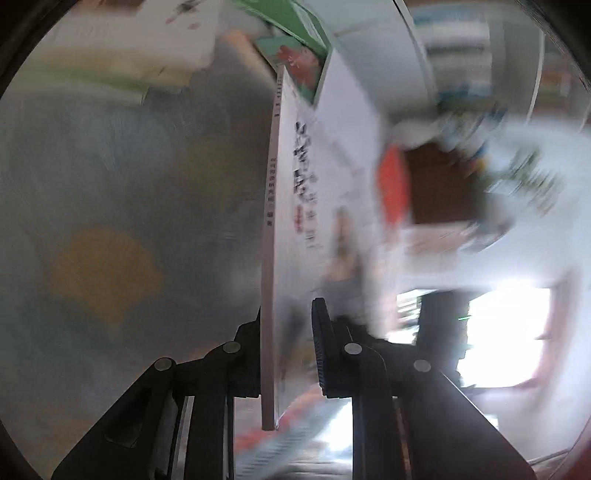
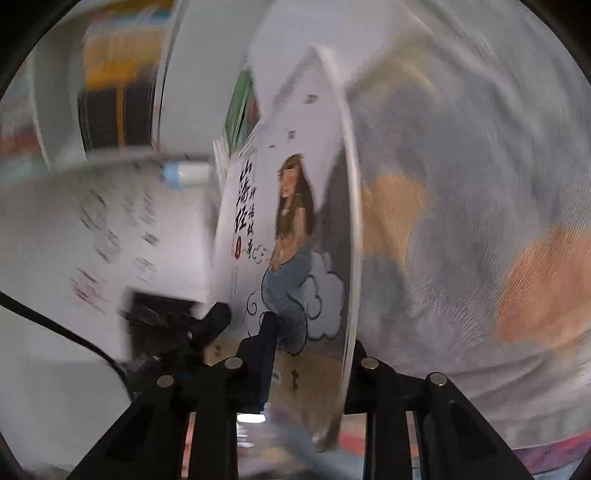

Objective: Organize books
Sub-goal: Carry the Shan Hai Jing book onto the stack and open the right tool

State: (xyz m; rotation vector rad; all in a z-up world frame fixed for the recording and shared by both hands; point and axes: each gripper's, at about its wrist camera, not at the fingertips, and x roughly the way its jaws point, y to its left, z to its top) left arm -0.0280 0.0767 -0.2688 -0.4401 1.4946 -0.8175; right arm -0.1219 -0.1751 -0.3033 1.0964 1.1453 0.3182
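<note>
So the surface everything sits on is a grey woven cloth point(image 1: 110, 221) with soft orange, yellow and blue blotches, pretty smeared by motion blur, and I honestly can't tell if there's a table or a bed under it. At its far end lies a loose pile of pale books point(image 1: 140, 48) with greenish edges, stacked flat, with a green-covered book point(image 1: 295, 22) just beside it, though whether that one touches the cloth is hard to say. Past that there's a white shelf point(image 1: 458, 44) with rows of coloured spines standing in it, too blurry to read.
</note>
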